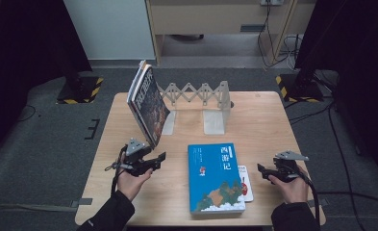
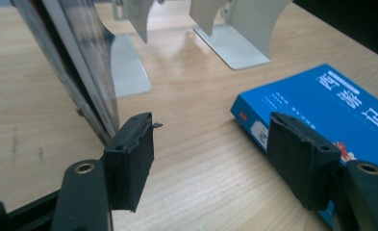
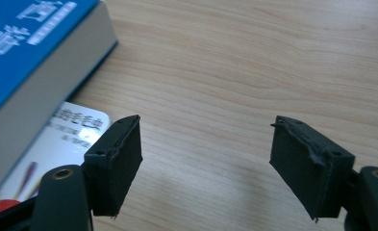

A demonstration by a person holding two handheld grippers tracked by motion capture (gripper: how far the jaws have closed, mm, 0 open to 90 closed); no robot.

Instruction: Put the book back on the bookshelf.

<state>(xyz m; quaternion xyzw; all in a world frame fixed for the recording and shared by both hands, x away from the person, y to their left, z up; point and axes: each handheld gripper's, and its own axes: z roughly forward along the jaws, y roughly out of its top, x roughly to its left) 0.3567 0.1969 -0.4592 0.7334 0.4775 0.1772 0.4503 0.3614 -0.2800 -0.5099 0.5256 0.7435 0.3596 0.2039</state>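
Blue paperback point(image 1: 216, 177) lies flat at the table's near edge, between both grippers, on a thin white booklet point(image 1: 245, 185). Thick, likely heavy, glossy cover: pinch at the spine or page edge. Left gripper point(image 1: 158, 159) and right gripper point(image 1: 262, 169): jaws apart, empty. Smooth wooden table point(image 1: 263, 120); bookend rack point(image 1: 210, 103) props leaning books point(image 1: 148, 103); dark carpet around.
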